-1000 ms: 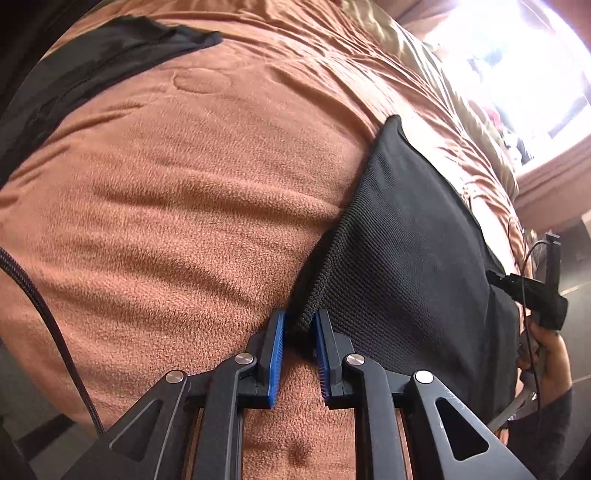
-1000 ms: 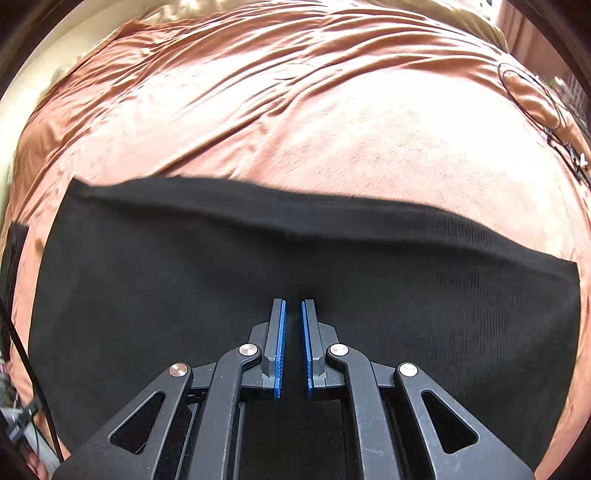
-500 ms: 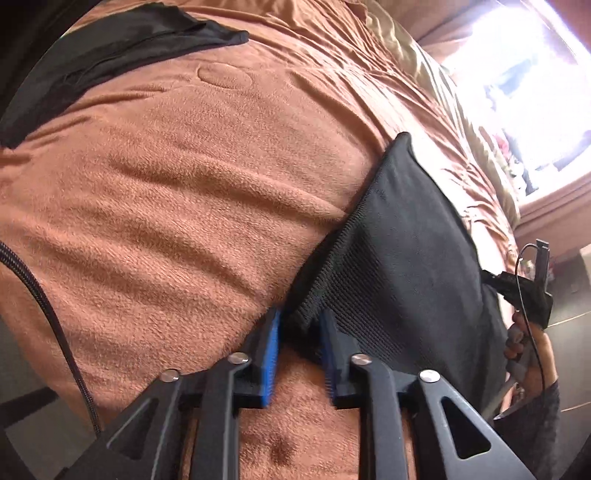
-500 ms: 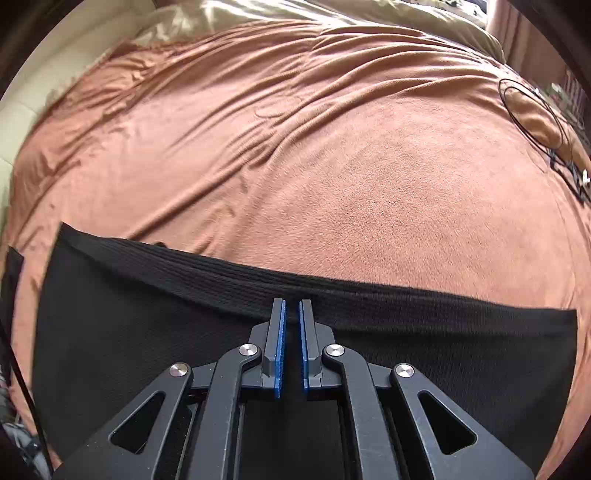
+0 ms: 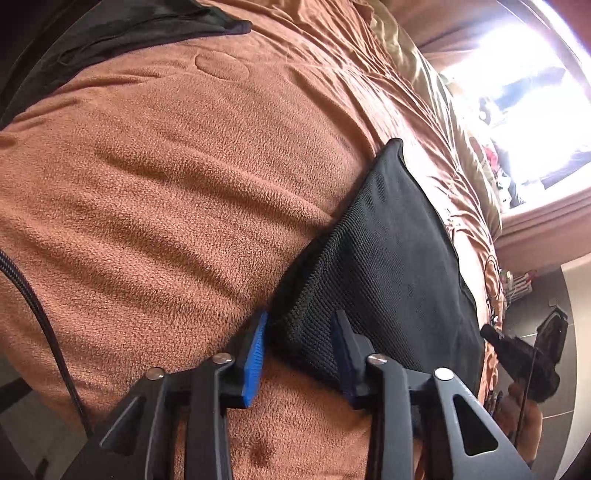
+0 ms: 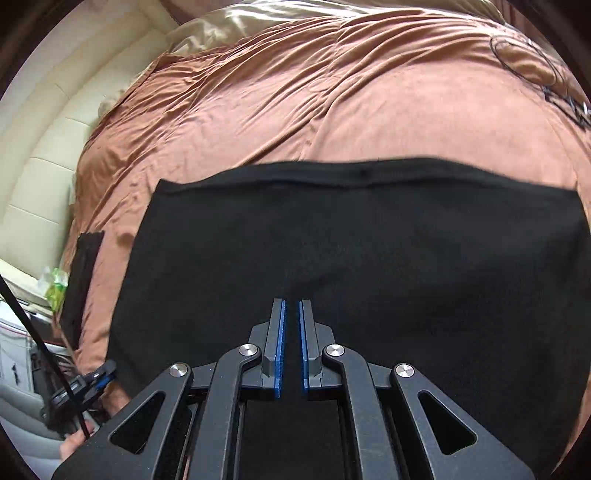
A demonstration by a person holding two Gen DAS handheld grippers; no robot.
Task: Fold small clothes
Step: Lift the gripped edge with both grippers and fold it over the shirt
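A black knit garment [image 5: 388,258] lies flat on the brown blanket [image 5: 147,184]. My left gripper [image 5: 301,314] straddles its near corner. The jaws are closing, with the bunched corner between the blue pads [image 5: 255,350] and a wide gap still between them. In the right wrist view the garment [image 6: 369,240] spreads wide below my right gripper [image 6: 291,302], which hovers over it, shut, with nothing seen between its pads. The hand [image 5: 524,410] holding the right gripper shows at the garment's far side in the left wrist view.
Another black garment [image 5: 129,33] lies at the blanket's far left. A dark strip of cloth [image 6: 85,277] sits by the bed's left edge near the cream padded headboard [image 6: 44,166]. A thin cable loop [image 6: 524,59] rests on the blanket at the far right.
The left jaws have spread wider around the garment's corner. The right gripper went toward the far hem, then pulled back and up, so more of the garment shows beyond its tips.
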